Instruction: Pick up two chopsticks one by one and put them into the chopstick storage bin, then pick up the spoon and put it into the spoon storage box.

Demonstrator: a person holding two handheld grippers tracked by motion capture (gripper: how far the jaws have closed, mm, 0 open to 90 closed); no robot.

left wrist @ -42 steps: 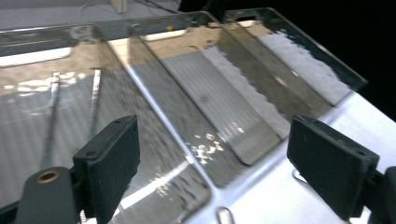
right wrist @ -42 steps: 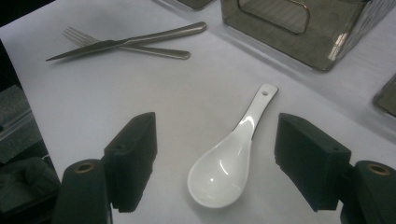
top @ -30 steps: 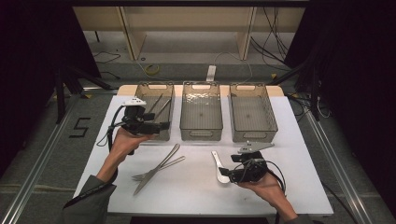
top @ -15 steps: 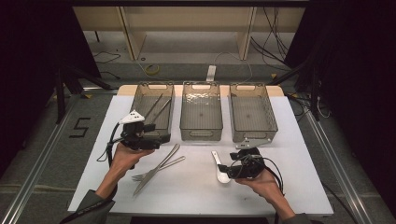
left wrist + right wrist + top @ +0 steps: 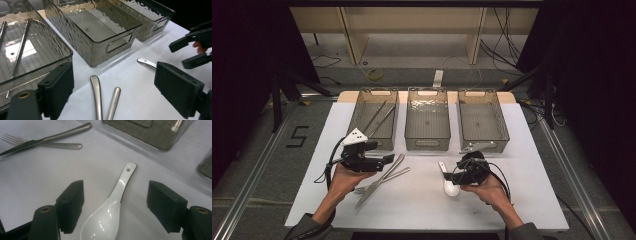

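Note:
A white ceramic spoon (image 5: pixel 451 186) lies on the white table between the jaws of my right gripper (image 5: pixel 448 175). In the right gripper view the spoon (image 5: pixel 110 212) sits in the gap of my right gripper (image 5: pixel 117 195), which is open with its pads clear of the spoon on both sides. A steel knife (image 5: pixel 379 180) and fork (image 5: pixel 377 183) lie crossed left of centre. My left gripper (image 5: pixel 388 159) hovers over their handles, open. In the left gripper view the knife handle (image 5: pixel 97 97) and fork handle (image 5: pixel 113 100) lie below my left gripper (image 5: pixel 112 77), whose jaws are wide apart.
Three smoky clear bins stand in a row at the back: the left bin (image 5: pixel 362 107) holds long metal utensils (image 5: pixel 379 117), then come the middle bin (image 5: pixel 427 145) and the right bin (image 5: pixel 484 145). The table's front edge is close to both forearms.
My left gripper came down and toward the near side, from the left bin's front to over the knife and fork. My right gripper edged left around the spoon.

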